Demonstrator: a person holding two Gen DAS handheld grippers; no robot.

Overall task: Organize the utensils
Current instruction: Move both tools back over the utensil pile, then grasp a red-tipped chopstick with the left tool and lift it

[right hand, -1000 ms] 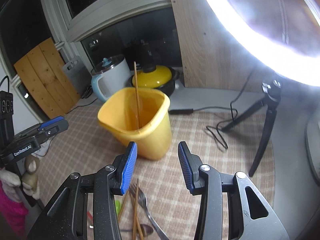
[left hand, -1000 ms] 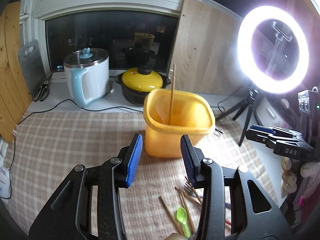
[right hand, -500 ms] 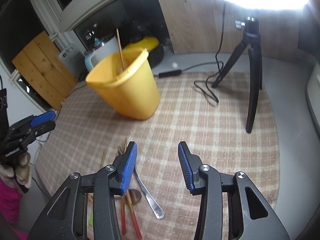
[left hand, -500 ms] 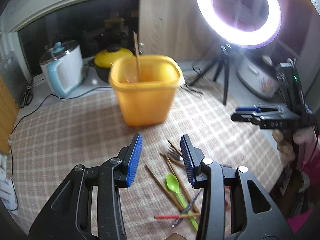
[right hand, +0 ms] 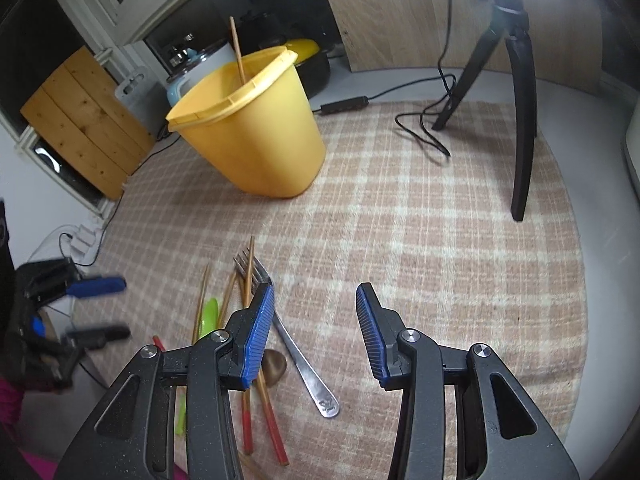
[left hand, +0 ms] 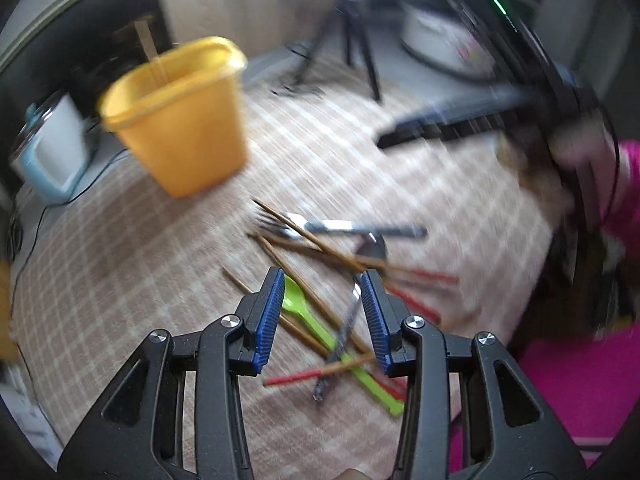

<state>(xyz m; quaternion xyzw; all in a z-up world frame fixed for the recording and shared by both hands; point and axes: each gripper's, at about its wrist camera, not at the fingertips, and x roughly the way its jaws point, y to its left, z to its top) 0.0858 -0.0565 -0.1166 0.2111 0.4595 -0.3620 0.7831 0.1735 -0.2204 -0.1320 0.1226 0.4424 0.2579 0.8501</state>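
Hovering low in the frame, the left tongs (left hand: pixel 322 316) are sitting spread wide over the jumbled utensil pile (left hand: pixel 340 280), gripping nothing. The right tongs (right hand: pixel 316 330) are gaping too, fork (right hand: pixel 298 352) just beside them. Yellow bucket (right hand: pixel 252 136) is standing upper left, holding one chopstick (right hand: pixel 237 50).

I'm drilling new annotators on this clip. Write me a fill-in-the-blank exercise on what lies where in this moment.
1. One wooden chopstick stands inside the ____ plastic container.
2. The loose utensils lie on a ____-patterned woven mat.
3. The plastic spoon in the pile is ____ in colour.
4. Both the left tool and the right tool have their jaws ____, holding nothing.

Missing words: yellow; checked; green; open
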